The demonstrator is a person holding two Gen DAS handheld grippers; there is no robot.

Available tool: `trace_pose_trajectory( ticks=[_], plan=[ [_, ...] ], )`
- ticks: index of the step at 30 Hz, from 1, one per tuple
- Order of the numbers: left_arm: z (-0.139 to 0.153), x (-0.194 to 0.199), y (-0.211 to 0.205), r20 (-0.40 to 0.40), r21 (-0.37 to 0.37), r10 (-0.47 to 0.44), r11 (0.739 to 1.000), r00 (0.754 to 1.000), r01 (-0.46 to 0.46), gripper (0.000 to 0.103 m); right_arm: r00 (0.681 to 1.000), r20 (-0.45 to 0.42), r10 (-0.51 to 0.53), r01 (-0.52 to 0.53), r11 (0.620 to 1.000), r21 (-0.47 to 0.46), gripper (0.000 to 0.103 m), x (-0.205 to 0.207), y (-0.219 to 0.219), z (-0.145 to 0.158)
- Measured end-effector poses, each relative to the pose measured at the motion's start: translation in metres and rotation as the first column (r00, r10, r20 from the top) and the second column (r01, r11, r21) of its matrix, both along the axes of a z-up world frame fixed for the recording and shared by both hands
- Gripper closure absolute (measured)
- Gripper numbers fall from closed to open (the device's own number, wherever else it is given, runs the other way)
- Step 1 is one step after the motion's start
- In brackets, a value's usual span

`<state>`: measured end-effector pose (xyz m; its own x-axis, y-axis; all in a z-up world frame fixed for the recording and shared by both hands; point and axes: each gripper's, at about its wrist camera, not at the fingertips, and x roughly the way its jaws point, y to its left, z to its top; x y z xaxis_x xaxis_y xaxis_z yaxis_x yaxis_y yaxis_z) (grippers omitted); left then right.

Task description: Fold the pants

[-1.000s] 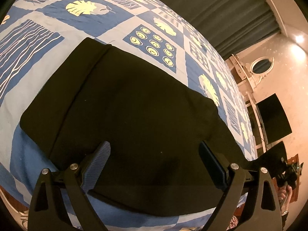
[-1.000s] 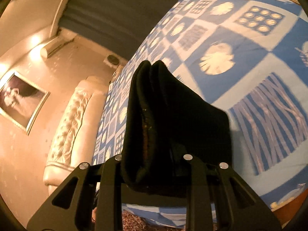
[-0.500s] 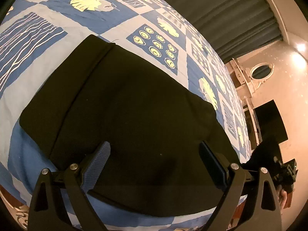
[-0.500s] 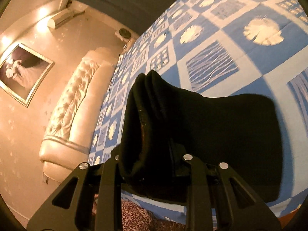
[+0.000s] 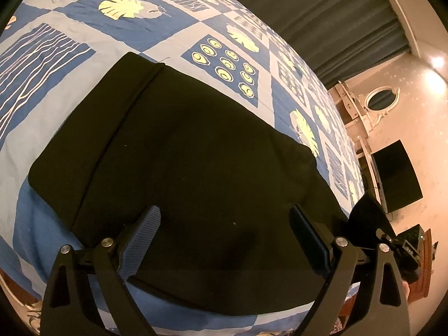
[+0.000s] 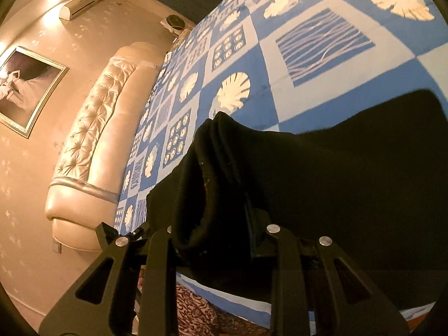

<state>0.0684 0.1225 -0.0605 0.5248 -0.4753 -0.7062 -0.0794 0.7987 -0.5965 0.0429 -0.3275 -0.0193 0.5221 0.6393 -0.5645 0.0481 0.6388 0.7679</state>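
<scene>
Black pants (image 5: 179, 162) lie spread across the blue and white patterned bed (image 5: 229, 36), folded flat with a seam running down their left side. My left gripper (image 5: 224, 240) hovers open just above their near edge, nothing between its ridged fingers (image 5: 142, 232). In the right wrist view my right gripper (image 6: 221, 224) is shut on a bunched, layered end of the pants (image 6: 350, 173), which rises between the jaws and hides the fingertips. That lifted end also shows at the lower right of the left wrist view.
A cream tufted headboard (image 6: 92, 145) and a framed picture (image 6: 25, 86) stand beyond the bed on the left. Dark curtains (image 5: 322, 14), a white mirror stand (image 5: 372, 106) and a black screen (image 5: 397, 179) line the far wall. A patterned rug (image 6: 196, 313) lies below the bed edge.
My right gripper has swung across and downward with the pants' end, so more black cloth now lies on the bed in its view. The left gripper has stayed put, open.
</scene>
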Motion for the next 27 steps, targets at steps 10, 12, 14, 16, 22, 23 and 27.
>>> trace_pose_trajectory(
  ticks=[10,12,14,16,22,23,27],
  plan=[
    [0.0,0.0,-0.001,0.004,0.009,-0.006,1.0,1.0,0.006,0.01,0.999,-0.018,0.026,-0.027,0.998,-0.05,0.08,0.005,0.029,-0.009],
    [0.0,0.0,-0.002,0.006,0.014,-0.009,1.0,1.0,0.009,0.01,0.999,-0.021,0.027,-0.029,0.996,-0.079,0.08,0.006,0.034,-0.01],
    [0.0,0.0,-0.003,0.007,0.018,-0.011,1.0,1.0,0.011,0.01,0.999,-0.021,0.03,-0.033,0.993,-0.117,0.079,0.007,0.041,-0.01],
    [0.0,0.0,-0.003,0.008,0.021,-0.013,1.0,1.0,0.013,0.01,0.999,-0.022,0.033,-0.036,0.986,-0.16,0.079,0.007,0.047,-0.011],
    [0.0,0.001,-0.003,0.011,0.025,-0.016,1.0,1.0,0.016,0.01,0.998,-0.024,0.059,-0.063,0.961,-0.271,0.079,0.005,0.066,-0.018],
    [-0.001,0.001,-0.003,0.012,0.028,-0.018,0.999,1.0,0.018,0.01,0.998,-0.024,0.062,-0.066,0.956,-0.285,0.079,0.004,0.068,-0.019],
    [-0.001,0.001,-0.004,0.015,0.036,-0.023,0.999,1.0,0.022,0.01,0.997,-0.024,0.079,-0.083,0.939,-0.335,0.077,0.002,0.075,-0.024]
  ],
)
